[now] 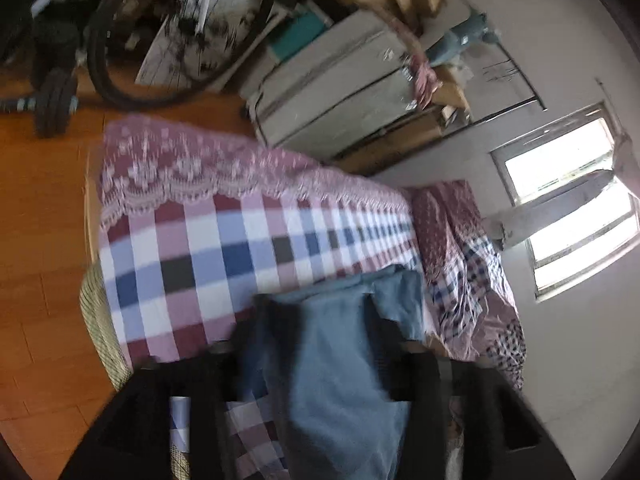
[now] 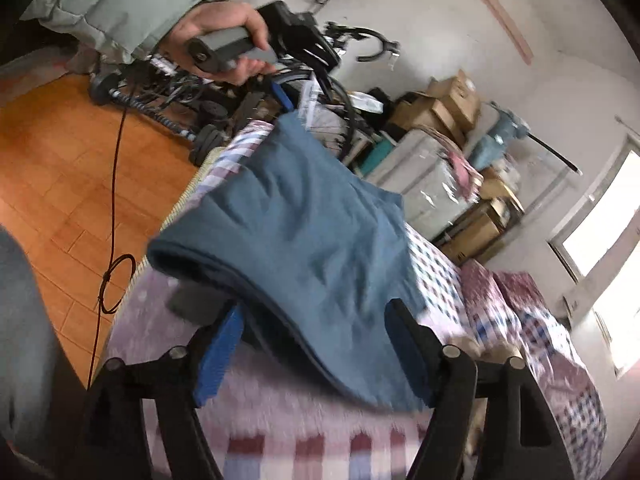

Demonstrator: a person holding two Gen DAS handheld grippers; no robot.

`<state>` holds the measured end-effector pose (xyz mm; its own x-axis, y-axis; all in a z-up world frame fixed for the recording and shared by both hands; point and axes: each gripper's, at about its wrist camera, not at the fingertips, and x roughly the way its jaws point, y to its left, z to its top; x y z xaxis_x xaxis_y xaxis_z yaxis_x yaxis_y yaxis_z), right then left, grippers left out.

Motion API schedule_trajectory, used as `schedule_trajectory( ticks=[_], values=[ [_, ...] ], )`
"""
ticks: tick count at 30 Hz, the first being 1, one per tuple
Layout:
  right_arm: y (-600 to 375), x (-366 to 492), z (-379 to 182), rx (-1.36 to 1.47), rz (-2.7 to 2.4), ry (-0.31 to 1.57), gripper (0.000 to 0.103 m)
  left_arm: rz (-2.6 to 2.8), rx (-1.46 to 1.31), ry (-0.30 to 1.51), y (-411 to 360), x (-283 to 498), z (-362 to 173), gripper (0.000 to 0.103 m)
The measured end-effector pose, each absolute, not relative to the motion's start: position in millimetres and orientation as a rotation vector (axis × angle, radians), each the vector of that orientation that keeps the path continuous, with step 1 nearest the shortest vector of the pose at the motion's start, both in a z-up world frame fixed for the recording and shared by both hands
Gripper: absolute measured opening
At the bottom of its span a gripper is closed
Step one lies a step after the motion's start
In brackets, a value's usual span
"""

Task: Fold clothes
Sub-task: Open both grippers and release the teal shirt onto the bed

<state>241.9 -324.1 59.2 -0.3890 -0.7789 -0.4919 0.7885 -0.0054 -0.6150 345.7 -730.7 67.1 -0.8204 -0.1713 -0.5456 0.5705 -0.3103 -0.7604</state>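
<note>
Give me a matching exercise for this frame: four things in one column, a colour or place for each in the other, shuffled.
Things:
1. garment
2. bed cover
3. bicycle wheel
4. window

Descriptions:
A. checked in red, blue and white
B. bright, in the wall on the right
C. plain blue, lying between both grippers' open jaws
D. on the wooden floor beyond the bed

Pairs: 1-C, 2-A, 3-D, 4-B

garment [image 2: 296, 240] on bed [image 1: 208, 248], boxes [image 1: 340, 92] behind
</note>
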Motion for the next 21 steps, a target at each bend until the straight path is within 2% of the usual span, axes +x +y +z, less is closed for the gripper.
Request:
schedule_trajectory(
  ticks=[5,16,21],
  values=[
    [-264.0,219.5,88.4,0.084,-1.842,0.934,0.082,-2.259,0.504,1.393,-710.6,345.4,100.4,0.085],
    [-83.7,167.6,171.3,0.204,-2.258,0.529,0.091,-2.548,0.522,1.234,-592.4,296.6,195.1,0.087],
    [-5.5,147.8,192.0,0.231,-2.393,0.326,0.095,-2.700,0.520,1.168,-508.2,265.6,234.3,0.100]
  ],
)
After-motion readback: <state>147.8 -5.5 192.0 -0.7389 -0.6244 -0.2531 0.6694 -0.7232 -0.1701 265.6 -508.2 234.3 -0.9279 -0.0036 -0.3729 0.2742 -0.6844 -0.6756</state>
